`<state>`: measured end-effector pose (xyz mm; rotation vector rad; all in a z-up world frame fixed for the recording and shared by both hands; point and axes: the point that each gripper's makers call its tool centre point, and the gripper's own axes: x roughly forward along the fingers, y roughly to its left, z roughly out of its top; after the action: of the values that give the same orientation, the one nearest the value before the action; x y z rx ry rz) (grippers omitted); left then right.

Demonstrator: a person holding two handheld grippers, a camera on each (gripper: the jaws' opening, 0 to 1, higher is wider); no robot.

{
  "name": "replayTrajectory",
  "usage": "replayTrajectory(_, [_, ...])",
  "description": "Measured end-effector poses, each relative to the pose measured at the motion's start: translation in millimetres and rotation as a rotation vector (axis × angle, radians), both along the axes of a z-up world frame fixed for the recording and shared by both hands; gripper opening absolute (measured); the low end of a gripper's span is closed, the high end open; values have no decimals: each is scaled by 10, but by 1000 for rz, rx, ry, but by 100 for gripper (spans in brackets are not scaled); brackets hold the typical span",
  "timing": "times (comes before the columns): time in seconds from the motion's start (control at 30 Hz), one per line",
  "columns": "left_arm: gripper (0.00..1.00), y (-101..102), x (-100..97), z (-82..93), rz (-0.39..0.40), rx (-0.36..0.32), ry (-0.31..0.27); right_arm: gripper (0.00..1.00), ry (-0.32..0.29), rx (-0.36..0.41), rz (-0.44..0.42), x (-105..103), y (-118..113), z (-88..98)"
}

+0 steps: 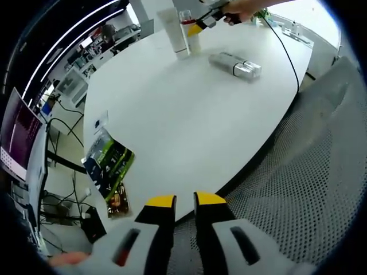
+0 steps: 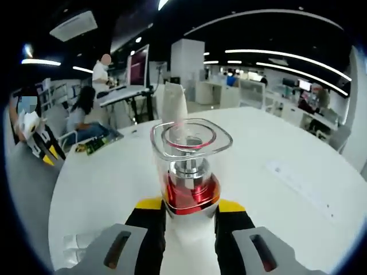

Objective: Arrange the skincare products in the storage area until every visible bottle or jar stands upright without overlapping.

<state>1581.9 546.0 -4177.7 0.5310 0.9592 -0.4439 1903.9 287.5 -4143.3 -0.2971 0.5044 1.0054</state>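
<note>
My right gripper (image 2: 190,207) is shut on a clear bottle (image 2: 189,166) with a red body, a silver neck and a clear square cap, which it holds upright. A white tube (image 2: 173,100) stands upright just behind it. In the left gripper view the same bottle (image 1: 187,30) and white tube (image 1: 172,28) are at the far side of the white table (image 1: 189,126), with the right gripper (image 1: 202,23) beside them. A silver bottle (image 1: 235,64) lies on its side to their right. My left gripper (image 1: 184,201) hangs over the near table edge, open by a narrow gap and holding nothing.
Green packets (image 1: 108,161) lie at the table's left edge. A grey mesh chair (image 1: 321,172) stands at the near right. A black cable (image 1: 287,51) runs across the table. A flat white strip (image 2: 298,182) lies on the table to the right. People sit at desks (image 2: 86,117) behind.
</note>
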Motion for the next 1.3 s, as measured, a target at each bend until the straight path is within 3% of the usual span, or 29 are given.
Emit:
replayTrajectory(0.6, [5, 24, -13, -20, 6, 10, 14, 29, 20, 14, 22, 44, 5, -32])
replayTrajectory(0.73, [4, 24, 0, -2, 8, 7, 4, 29, 42, -6, -20, -21, -73, -68])
replayTrajectory(0.8, [4, 23, 5, 1, 7, 6, 2, 33, 57, -18, -64, -99, -154, -104])
replayTrajectory(0.9, [5, 22, 3, -4, 6, 9, 5, 47, 128, 74, -194, -304, -229, -54])
replayTrajectory(1.0, [4, 19, 4, 2, 2, 10, 3, 48, 191, 103, -235, -653, -255, -36])
replayTrajectory(1.07, [4, 5, 0, 4, -9, 11, 1, 46, 192, 105, -256, -922, -238, -21])
replayTrajectory(1.3, [5, -21, 7, 14, -25, 13, -8, 42, 255, -3, -333, -1522, -170, -147])
